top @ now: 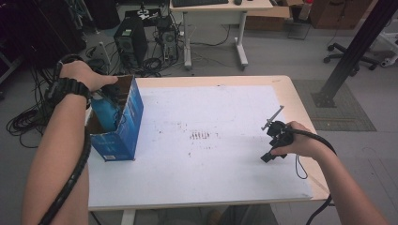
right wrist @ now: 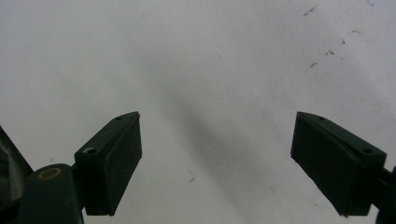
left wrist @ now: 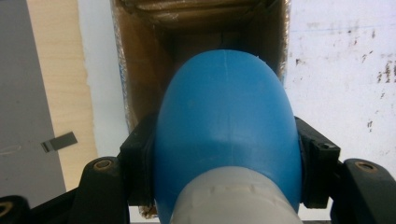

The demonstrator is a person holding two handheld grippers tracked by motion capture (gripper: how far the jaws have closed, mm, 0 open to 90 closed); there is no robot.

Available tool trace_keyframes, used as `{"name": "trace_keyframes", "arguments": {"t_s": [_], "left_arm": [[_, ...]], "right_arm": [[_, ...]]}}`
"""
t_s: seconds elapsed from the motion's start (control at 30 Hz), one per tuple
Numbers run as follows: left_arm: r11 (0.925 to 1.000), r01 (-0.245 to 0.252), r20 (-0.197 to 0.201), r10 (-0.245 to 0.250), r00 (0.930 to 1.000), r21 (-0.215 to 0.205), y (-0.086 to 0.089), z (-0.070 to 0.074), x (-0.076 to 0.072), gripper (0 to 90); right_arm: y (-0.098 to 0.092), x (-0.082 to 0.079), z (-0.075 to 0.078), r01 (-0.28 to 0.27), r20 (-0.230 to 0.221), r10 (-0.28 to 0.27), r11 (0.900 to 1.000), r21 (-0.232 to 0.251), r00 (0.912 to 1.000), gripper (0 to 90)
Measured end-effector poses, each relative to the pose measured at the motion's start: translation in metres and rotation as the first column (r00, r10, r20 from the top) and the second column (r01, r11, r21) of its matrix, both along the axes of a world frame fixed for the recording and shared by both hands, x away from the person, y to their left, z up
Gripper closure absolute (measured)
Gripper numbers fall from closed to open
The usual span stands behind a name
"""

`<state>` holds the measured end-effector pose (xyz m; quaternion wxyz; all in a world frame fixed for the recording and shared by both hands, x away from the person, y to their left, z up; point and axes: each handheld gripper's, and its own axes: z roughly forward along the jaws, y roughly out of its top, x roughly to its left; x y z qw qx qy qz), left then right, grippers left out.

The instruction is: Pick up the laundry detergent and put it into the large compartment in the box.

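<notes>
White-covered table [top: 225,178]: left gripper [left wrist: 224,154] clenched on blue bottle [left wrist: 226,116], nose-down into box [top: 123,123] at left edge; right gripper [right wrist: 217,163] released, idle nr right edge.

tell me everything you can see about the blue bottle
The blue bottle looks like smooth plastic with a rounded shoulder and a white cap end nearest the camera. It points bottom-first into the open blue carton, partly inside. The left gripper is clamped on its sides, both pads pressing.
</notes>
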<state>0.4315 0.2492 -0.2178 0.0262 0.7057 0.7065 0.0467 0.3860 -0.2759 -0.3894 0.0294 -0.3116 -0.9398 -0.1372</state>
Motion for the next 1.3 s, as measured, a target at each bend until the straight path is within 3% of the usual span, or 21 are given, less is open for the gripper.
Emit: {"name": "trace_keyframes", "arguments": {"t_s": [1.3], "left_arm": [[0.9999, -0.004, -0.050, 0.003, 0.9987, -0.010, 0.007, -0.049, 0.001, 37.4]], "right_arm": [[0.004, 0.001, -0.007, -0.006, -0.014, 0.006, 1.000, -0.008, 0.9999, 16.6]]}}
